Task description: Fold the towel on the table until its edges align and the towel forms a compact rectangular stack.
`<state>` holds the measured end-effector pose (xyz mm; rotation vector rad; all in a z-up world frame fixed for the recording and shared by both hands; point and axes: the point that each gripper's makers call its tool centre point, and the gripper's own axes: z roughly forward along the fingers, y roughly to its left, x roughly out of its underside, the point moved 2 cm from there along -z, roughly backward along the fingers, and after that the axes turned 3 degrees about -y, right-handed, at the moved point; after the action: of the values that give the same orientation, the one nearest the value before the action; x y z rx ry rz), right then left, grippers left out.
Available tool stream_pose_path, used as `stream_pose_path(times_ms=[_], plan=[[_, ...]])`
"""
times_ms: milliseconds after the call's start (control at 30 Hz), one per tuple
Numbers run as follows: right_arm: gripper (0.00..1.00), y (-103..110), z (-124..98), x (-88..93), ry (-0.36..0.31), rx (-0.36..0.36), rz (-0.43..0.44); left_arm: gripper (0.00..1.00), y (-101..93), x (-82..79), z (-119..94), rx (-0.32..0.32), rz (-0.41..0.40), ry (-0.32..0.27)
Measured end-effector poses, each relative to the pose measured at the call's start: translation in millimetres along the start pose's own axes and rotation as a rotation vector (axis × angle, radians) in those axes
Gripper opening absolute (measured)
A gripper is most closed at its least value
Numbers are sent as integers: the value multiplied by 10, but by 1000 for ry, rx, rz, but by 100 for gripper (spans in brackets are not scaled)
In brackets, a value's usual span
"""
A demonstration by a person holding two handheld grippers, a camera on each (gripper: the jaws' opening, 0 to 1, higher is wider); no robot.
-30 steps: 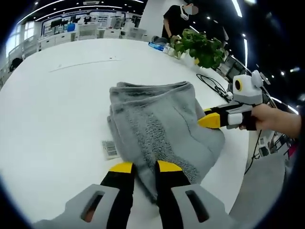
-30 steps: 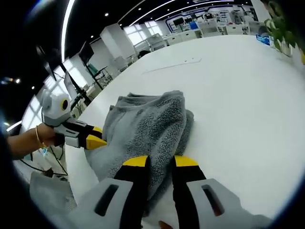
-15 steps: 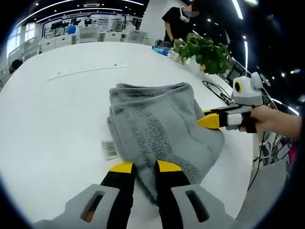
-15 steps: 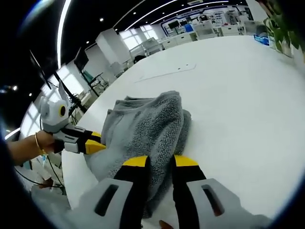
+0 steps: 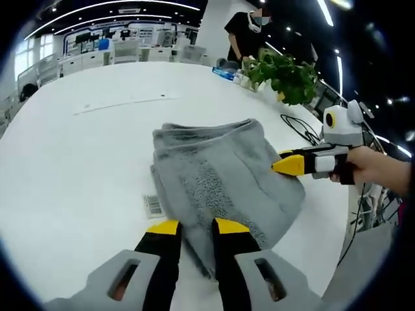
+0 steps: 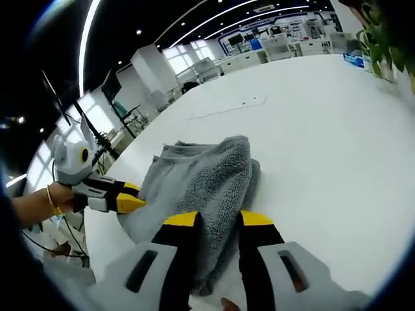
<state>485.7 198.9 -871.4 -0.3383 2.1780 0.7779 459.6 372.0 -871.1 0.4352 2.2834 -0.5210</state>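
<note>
A grey towel (image 5: 220, 172) lies folded in a thick rectangle on the white table (image 5: 78, 162). My left gripper (image 5: 198, 227) is at its near corner, jaws shut on the towel's edge. From the right, my right gripper (image 5: 286, 164) pinches the opposite side, held by a hand (image 5: 373, 170). In the right gripper view the towel (image 6: 201, 178) runs up between the yellow tips of my right gripper (image 6: 218, 220), which is shut on it. At the left side of the towel, my left gripper (image 6: 133, 197) holds its edge.
A small barcode label (image 5: 154, 205) lies on the table beside the towel. A potted plant (image 5: 285, 72), a black cable (image 5: 295, 122) and a standing person (image 5: 245, 32) are at the far edge. Wide bare tabletop (image 6: 324, 142) lies beyond the towel.
Both views have shifted slightly with the hands. The towel keeps its folded shape, and both grippers hold the same spots on it.
</note>
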Motion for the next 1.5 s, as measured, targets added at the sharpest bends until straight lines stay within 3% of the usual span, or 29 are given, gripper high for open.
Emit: stream_pose_path(times_ms=[167, 267, 433, 667, 733, 933, 1167, 1367, 1500], plan=[[36, 100, -104, -6, -7, -20, -70, 28, -59, -54, -245, -4, 1, -53], [38, 131, -201, -27, -22, -22, -83, 33, -65, -157, -382, -21, 0, -133], [42, 198, -384, -120, -65, -35, -92, 39, -94, -222, -605, -57, 43, -174], [43, 166, -720, -154, -115, -13, -100, 45, -206, -187, -942, -88, 122, -222], [45, 154, -805, -125, -117, -7, -107, 48, -239, -154, -1032, -97, 153, -227], [51, 163, -1092, -28, -139, 22, -137, 53, -323, -80, -1207, -88, 110, -265], [56, 254, -1405, 76, -166, 45, -178, 65, -507, 126, -1334, -103, 135, -308], [62, 389, -1668, 327, -172, 63, -221, 72, -648, 402, -1470, -99, 135, -320], [63, 519, -1797, 509, -167, 60, -222, 70, -732, 538, -1543, -92, 146, -310]])
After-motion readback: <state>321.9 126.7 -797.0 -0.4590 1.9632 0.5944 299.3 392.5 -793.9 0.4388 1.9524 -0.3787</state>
